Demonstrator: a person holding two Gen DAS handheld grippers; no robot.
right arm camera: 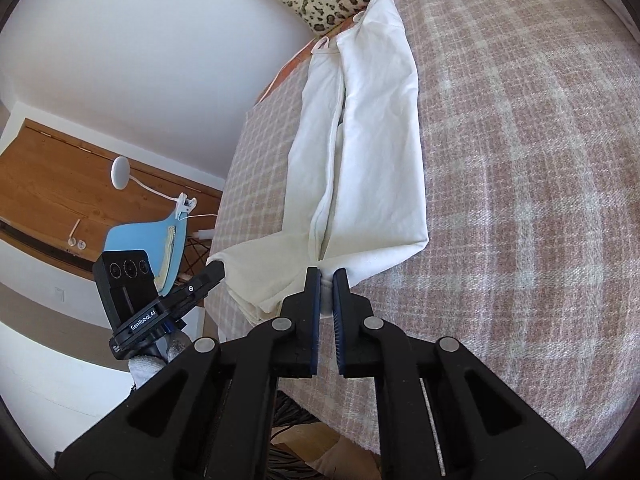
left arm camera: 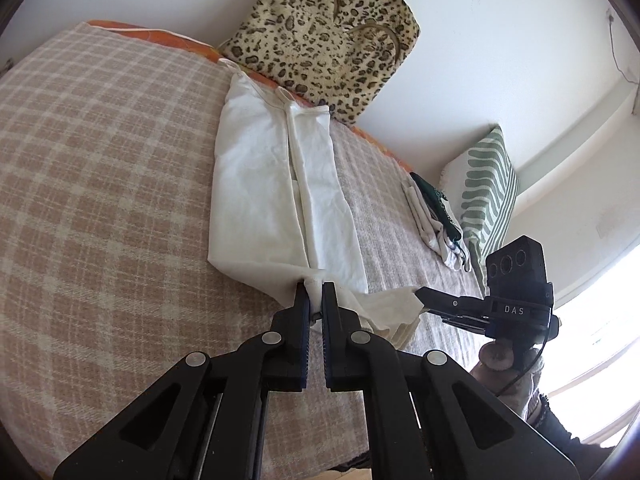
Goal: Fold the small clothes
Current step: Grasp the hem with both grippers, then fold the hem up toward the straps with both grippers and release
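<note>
A white strappy top (left arm camera: 276, 184) lies lengthwise on the plaid bed cover (left arm camera: 100, 200), its sides folded in to a narrow strip, straps toward the leopard cushion. My left gripper (left arm camera: 316, 294) is shut on the near hem of the top. My right gripper (right arm camera: 327, 280) is shut on the same hem a little to the side. The top also shows in the right wrist view (right arm camera: 368, 140). Each gripper shows in the other's view: the right one (left arm camera: 424, 294) pinching the hem's right corner, the left one (right arm camera: 216, 270) at its left corner.
A leopard-print cushion (left arm camera: 324, 36) leans on the wall behind the top. A pile of folded clothes (left arm camera: 436, 216) and a green striped pillow (left arm camera: 488, 192) lie at the right. The bed edge (right arm camera: 224, 200) drops off beside a wooden cabinet (right arm camera: 60, 184) and a blue chair (right arm camera: 148, 240).
</note>
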